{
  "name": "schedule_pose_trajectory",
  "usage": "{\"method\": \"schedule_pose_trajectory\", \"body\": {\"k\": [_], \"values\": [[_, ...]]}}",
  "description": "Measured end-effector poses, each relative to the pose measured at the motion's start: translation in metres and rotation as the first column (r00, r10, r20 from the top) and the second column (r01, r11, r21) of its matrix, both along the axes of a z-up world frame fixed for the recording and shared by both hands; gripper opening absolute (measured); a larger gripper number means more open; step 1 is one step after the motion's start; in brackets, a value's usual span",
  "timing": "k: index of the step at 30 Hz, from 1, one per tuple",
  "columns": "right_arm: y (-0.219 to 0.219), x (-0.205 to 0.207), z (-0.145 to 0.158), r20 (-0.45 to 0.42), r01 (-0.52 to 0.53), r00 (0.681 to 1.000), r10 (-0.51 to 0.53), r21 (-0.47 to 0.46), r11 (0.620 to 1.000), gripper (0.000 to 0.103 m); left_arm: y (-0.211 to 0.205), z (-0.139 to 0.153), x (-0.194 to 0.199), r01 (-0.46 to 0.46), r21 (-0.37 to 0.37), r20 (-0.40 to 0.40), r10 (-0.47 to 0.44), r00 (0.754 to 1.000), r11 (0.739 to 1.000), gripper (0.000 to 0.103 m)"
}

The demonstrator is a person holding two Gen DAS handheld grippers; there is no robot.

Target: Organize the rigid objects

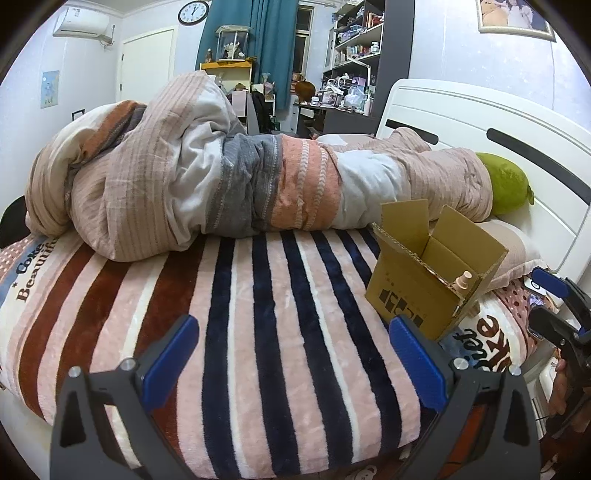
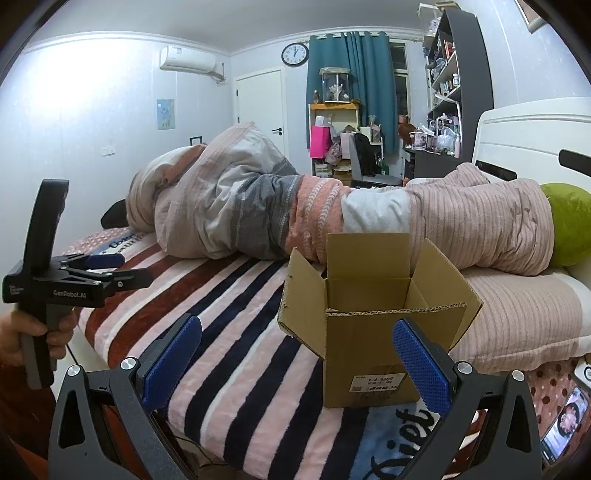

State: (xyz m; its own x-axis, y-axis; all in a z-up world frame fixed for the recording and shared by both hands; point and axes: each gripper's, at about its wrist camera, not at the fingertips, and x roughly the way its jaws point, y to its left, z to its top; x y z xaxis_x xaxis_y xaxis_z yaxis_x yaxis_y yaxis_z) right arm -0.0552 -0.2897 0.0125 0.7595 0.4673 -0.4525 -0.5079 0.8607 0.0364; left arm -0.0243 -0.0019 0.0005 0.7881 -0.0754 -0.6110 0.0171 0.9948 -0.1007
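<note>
While both the left gripper [image 1: 293,354] and right gripper [image 2: 297,356] hang spread and empty, a cardboard box [image 2: 373,325] sits open on the striped blanket [image 1: 258,314], apparently holding a small bottle [image 1: 466,281].

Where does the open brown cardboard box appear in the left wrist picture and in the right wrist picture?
Left wrist view: the open brown cardboard box stands right of centre on the striped blanket, turned corner-on.
Right wrist view: the box stands at lower centre, facing the camera.
Shared landmark: the round wall clock beside the teal curtain.
</note>
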Motion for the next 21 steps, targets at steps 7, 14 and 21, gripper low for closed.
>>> {"method": "schedule_pose_trajectory", "body": {"k": [7,14,21], "values": [[0.000,-0.002,0.001,-0.010,0.019,1.000,-0.019,0.007,1.000,0.103,-0.005,0.000,-0.003,0.007,0.009,0.003,-0.007,1.000,1.000,0.102],[0.001,-0.001,0.001,-0.020,0.020,1.000,-0.019,0.017,1.000,0.103,-0.011,0.000,-0.004,0.014,0.020,0.004,-0.014,1.000,1.000,0.102],[0.002,-0.001,-0.002,-0.033,0.026,0.999,-0.026,0.026,0.999,0.103,-0.012,0.000,-0.006,0.017,0.023,0.004,-0.017,1.000,1.000,0.102]]}}
